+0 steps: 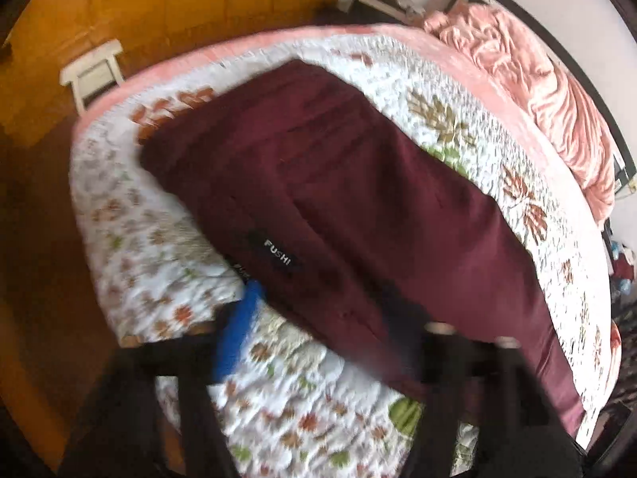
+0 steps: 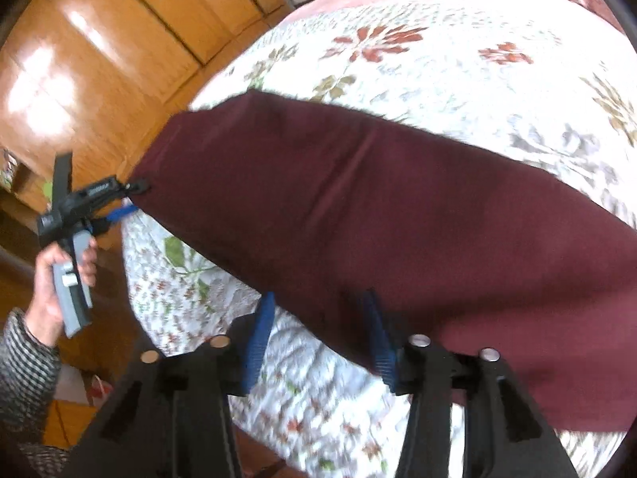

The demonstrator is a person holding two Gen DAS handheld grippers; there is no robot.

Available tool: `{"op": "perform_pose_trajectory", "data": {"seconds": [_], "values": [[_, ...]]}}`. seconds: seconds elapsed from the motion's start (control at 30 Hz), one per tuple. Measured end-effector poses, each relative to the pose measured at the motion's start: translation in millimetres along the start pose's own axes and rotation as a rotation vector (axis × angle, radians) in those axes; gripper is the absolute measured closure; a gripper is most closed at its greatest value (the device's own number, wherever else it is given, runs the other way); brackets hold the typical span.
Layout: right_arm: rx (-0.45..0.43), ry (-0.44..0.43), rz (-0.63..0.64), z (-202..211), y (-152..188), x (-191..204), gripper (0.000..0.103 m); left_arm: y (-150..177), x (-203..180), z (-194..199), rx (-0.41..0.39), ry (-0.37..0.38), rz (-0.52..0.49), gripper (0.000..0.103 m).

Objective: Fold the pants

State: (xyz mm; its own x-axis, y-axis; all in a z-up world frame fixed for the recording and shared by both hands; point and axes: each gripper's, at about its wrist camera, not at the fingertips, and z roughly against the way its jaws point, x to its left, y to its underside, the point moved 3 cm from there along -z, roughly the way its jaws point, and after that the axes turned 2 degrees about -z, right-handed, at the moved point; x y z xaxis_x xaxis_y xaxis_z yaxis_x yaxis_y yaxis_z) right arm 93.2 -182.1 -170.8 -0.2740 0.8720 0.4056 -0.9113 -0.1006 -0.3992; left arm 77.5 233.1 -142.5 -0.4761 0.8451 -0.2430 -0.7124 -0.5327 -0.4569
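Dark maroon pants (image 1: 338,183) lie flat across a floral quilt (image 1: 151,247) on a bed, a black "FUSHI" label (image 1: 277,255) near their near edge. My left gripper (image 1: 318,310) is open at that edge; its blue left finger (image 1: 239,326) shows, the right one is blurred over the cloth. In the right wrist view the pants (image 2: 398,215) stretch across the quilt (image 2: 438,59). My right gripper (image 2: 318,318) is open, blue fingers (image 2: 260,330) at the pants' near edge. The left gripper (image 2: 131,199) also shows there, at the pants' left end.
A rumpled pink blanket (image 1: 537,91) lies at the bed's far side. A small white stool (image 1: 93,73) stands on the wooden floor (image 1: 36,239). A wooden wardrobe (image 2: 99,59) stands beyond the bed. The person's hand (image 2: 59,279) holds the left gripper's handle.
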Motion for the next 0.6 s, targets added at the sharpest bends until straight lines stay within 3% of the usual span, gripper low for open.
{"op": "perform_pose_trajectory", "data": {"seconds": [0.17, 0.23, 0.3, 0.37, 0.5, 0.6], "values": [[-0.069, -0.009, -0.185, 55.2, 21.8, -51.7, 0.055, 22.1, -26.0, 35.9, -0.053, 0.044, -0.027, 0.034], [-0.083, -0.002, -0.255, 68.1, 30.8, -71.5, 0.055, 34.6, -55.6, 43.5, -0.060, 0.122, -0.105, 0.036], [-0.087, 0.021, -0.306, 77.8, 41.6, -88.7, 0.055, 46.8, -100.5, 40.7, -0.029, 0.232, -0.213, 0.036], [-0.084, 0.024, -0.343, 80.8, 49.6, -97.3, 0.055, 58.3, -136.9, 35.1, 0.002, 0.295, -0.302, 0.036], [-0.075, -0.009, -0.408, 80.6, 63.9, -105.8, 0.054, 81.0, -184.7, 10.5, 0.060, 0.292, -0.454, 0.036], [-0.071, 0.002, -0.442, 83.5, 72.6, -115.2, 0.048, 101.6, -189.0, -19.4, 0.153, 0.225, -0.532, 0.039]]}}
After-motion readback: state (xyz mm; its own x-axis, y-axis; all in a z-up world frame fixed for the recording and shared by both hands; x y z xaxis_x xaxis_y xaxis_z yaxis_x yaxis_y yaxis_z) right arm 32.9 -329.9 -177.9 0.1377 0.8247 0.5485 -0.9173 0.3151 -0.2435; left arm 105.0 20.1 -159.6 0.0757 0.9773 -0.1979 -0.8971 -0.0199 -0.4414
